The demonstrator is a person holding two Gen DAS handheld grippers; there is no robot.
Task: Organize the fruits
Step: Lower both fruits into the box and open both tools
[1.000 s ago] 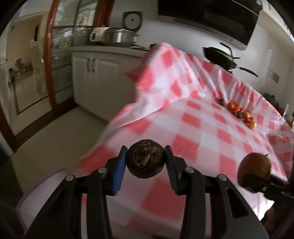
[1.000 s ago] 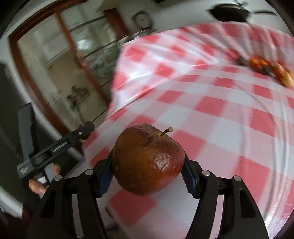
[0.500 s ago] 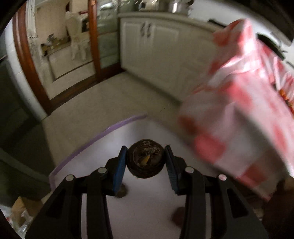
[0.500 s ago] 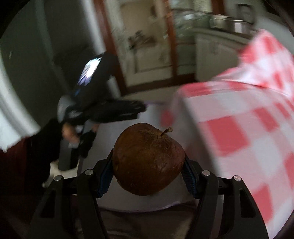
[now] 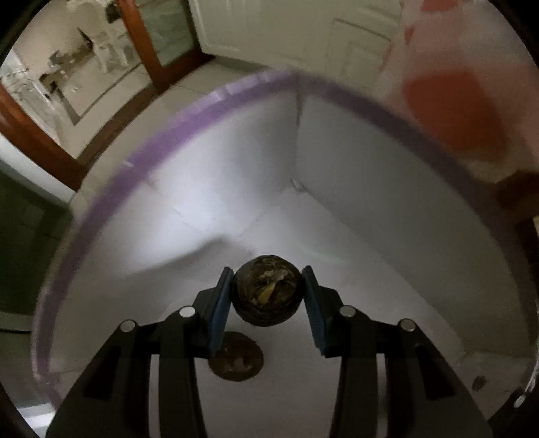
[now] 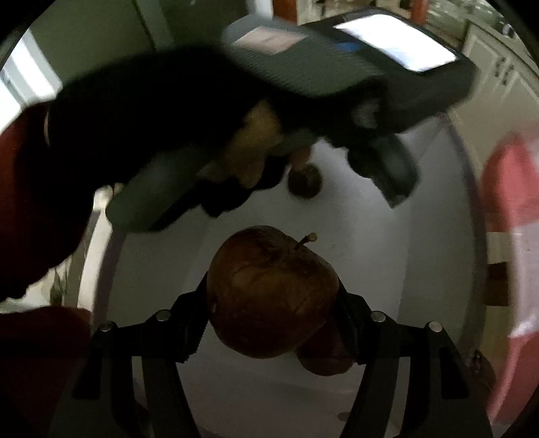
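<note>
My left gripper (image 5: pixel 266 296) is shut on a small dark, rotten round fruit (image 5: pixel 266 290) and holds it inside a white bin with a purple rim (image 5: pixel 175 134). A brown fruit (image 5: pixel 235 362) lies on the bin floor just below it. My right gripper (image 6: pixel 271 296) is shut on a brown, wrinkled apple (image 6: pixel 271 293) with a stem, held over the same white bin (image 6: pixel 434 236). Another brown fruit (image 6: pixel 323 362) lies under the apple, and one more fruit (image 6: pixel 305 182) sits farther in. The left gripper's body (image 6: pixel 337 67) and the hand holding it fill the upper part of the right wrist view.
The red-and-white checked tablecloth (image 5: pixel 454 111) hangs beside the bin at the right and shows in the right wrist view (image 6: pixel 512 188). Tiled floor (image 5: pixel 111 77), a wooden door frame (image 5: pixel 33 134) and white cabinets (image 5: pixel 303 30) lie beyond the bin.
Both grippers swung off the table and down into the white bin, each still holding its fruit. The table and the good fruits have left view.
</note>
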